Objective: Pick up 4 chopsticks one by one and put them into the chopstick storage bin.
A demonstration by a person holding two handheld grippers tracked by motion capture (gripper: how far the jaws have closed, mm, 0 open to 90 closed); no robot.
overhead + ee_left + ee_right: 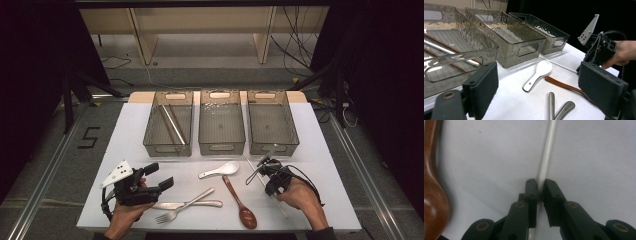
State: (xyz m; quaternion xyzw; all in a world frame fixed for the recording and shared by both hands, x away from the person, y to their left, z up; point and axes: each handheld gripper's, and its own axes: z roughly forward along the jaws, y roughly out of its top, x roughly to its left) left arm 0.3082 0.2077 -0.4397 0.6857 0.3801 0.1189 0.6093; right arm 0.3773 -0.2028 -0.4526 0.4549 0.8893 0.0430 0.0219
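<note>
Three clear bins (221,122); left w/ chopsticks (172,122), other 2 bare.

Your white table (320,150) stands on grey floor (50,165); a floor mark "5" (89,137), wooden shelving (200,30) behind, loose cables (295,50), dark surroundings.

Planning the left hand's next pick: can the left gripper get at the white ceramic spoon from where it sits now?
Probably yes. The left gripper is open, and the white spoon lies alone on bare table ahead of it. The fork and knife lie nearer the person, the brown spoon to one side.
</note>
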